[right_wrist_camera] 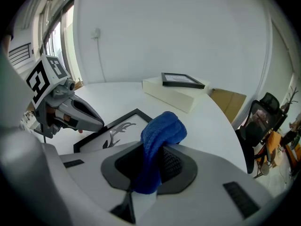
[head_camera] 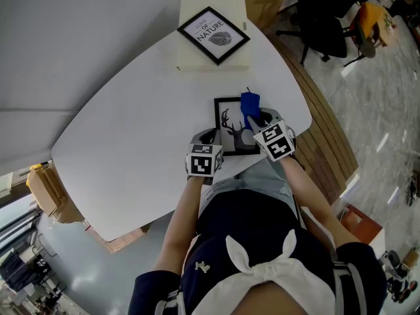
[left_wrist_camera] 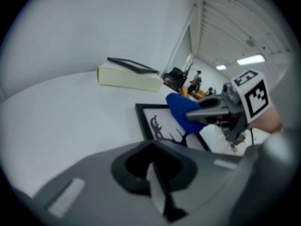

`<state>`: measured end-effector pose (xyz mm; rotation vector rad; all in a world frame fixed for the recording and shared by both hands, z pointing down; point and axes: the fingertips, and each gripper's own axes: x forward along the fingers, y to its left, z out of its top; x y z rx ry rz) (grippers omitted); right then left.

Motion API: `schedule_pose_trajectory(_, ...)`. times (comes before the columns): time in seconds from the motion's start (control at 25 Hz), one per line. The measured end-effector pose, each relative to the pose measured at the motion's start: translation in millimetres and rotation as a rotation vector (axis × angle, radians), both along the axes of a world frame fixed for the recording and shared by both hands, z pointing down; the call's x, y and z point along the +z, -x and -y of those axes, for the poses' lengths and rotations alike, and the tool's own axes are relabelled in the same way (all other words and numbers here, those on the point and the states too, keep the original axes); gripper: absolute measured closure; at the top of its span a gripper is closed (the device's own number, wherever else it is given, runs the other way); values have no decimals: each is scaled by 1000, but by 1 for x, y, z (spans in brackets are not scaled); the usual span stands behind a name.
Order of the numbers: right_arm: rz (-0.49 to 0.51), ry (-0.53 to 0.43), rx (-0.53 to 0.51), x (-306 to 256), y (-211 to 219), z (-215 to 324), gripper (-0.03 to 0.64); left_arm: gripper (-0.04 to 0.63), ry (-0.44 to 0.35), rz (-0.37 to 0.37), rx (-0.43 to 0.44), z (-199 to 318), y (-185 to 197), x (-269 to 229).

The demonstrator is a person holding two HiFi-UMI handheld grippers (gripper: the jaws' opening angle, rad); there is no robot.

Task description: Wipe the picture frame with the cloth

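The white bow (head_camera: 259, 260) on the person's dark top is nearest, at 6 o'clock. Beyond it a white table (head_camera: 131, 143) carries a cream box (head_camera: 190, 63) at 12 o'clock, with a leaf-print frame (head_camera: 213, 35) lying on top. An office chair (head_camera: 321, 28) stands off at 2 o'clock.

The deer picture frame (head_camera: 230, 126) lies flat near the table's front edge. The right gripper (head_camera: 254, 120) covers its right side, clamped on a bunched blue cloth (head_camera: 250, 102). The left gripper (head_camera: 209, 136), jaws together with nothing between them, sits just beside the frame's near-left corner.

Blue cloth (head_camera: 250, 102), black picture frame (head_camera: 230, 125), white table (head_camera: 131, 130).
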<state>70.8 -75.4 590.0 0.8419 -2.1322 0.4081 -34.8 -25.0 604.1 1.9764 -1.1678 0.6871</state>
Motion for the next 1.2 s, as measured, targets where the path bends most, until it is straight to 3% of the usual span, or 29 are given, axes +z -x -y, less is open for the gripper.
schedule_pose_trajectory(1.2, 26, 25, 13, 4, 11, -4, 552, 594, 1, 4, 6, -1, 0, 0)
